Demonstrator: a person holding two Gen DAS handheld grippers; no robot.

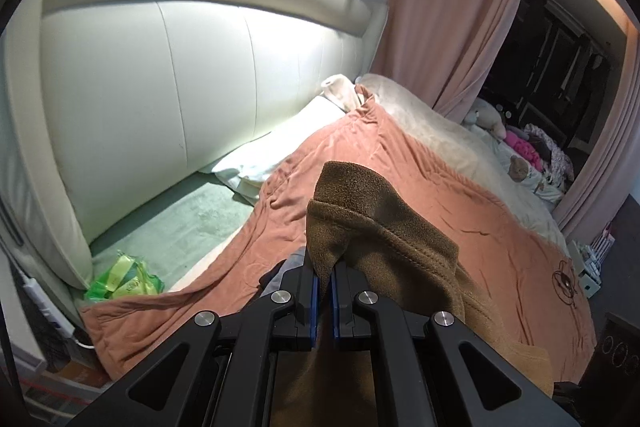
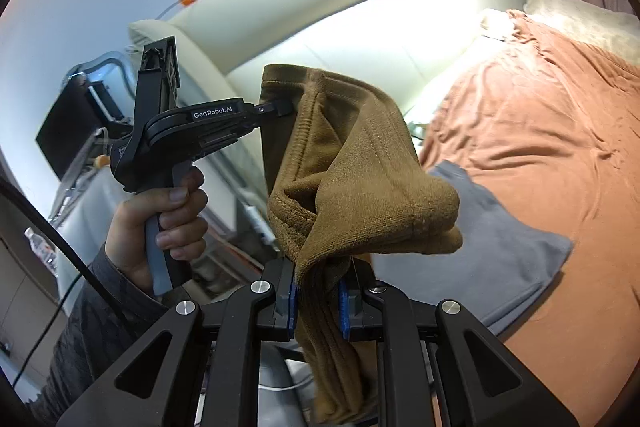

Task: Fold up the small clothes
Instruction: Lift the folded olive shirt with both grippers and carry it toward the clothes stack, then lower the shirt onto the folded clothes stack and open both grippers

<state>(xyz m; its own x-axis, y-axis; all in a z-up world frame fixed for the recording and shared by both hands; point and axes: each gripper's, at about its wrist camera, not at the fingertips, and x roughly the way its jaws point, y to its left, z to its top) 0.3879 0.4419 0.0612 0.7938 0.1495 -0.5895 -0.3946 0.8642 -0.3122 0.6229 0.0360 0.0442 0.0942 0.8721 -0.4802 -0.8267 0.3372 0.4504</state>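
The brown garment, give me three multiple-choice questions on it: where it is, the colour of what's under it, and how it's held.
1. Where is the brown garment?
A. held above the bed
B. flat on the floor
C. on a hanger

2. What colour is the folded cloth on the blanket?
A. green
B. grey
C. white

3. How is the garment held?
A. by one hand-held gripper
B. by neither
C. by both

A: it hangs in the air over the blanket.
B: the cloth is grey.
C: left hand-held gripper and right hand-held gripper each pinch it.

You work in a home bedroom — padded cream headboard [image 1: 180, 75], salmon blanket [image 1: 500, 247] over the bed, pink curtain [image 1: 452, 7], stuffed toys [image 1: 496, 119] heaped at the far side.
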